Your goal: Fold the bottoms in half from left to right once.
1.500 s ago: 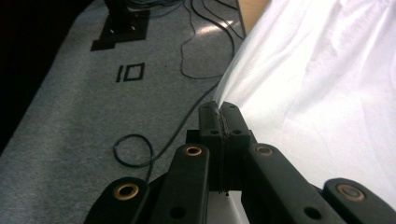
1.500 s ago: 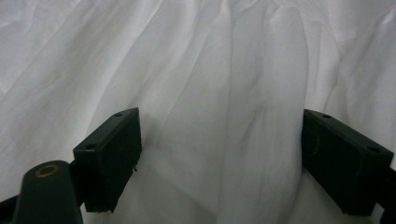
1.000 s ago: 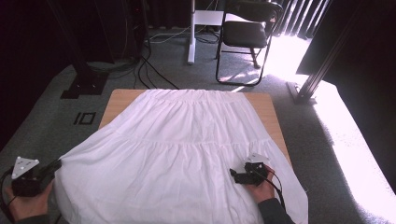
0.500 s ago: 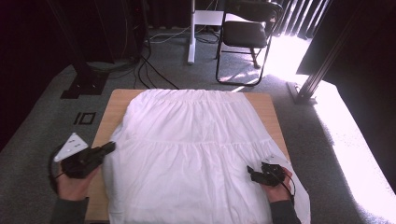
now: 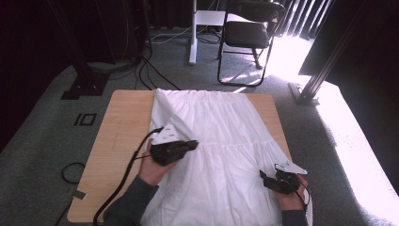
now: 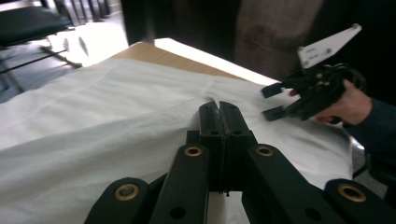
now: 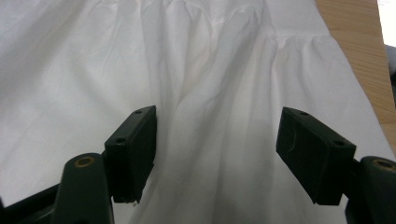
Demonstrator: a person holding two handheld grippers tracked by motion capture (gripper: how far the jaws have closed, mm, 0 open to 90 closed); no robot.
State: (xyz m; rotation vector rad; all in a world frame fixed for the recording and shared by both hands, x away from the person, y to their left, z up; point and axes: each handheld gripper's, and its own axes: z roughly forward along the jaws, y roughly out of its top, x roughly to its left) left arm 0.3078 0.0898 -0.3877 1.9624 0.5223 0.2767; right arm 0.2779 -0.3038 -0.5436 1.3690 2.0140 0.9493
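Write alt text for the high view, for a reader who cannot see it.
A white skirt-like cloth lies on a wooden table, its left side folded over toward the middle by the left gripper, whose shut jaws pinch the fabric. The right gripper hovers open over the cloth's near right edge. A black chair stands beyond on grey carpet.

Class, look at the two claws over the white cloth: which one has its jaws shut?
The left claw, over the middle of the white cloth, is shut, pinching a fold of it. The right claw, near the cloth's right edge, has its jaws apart.
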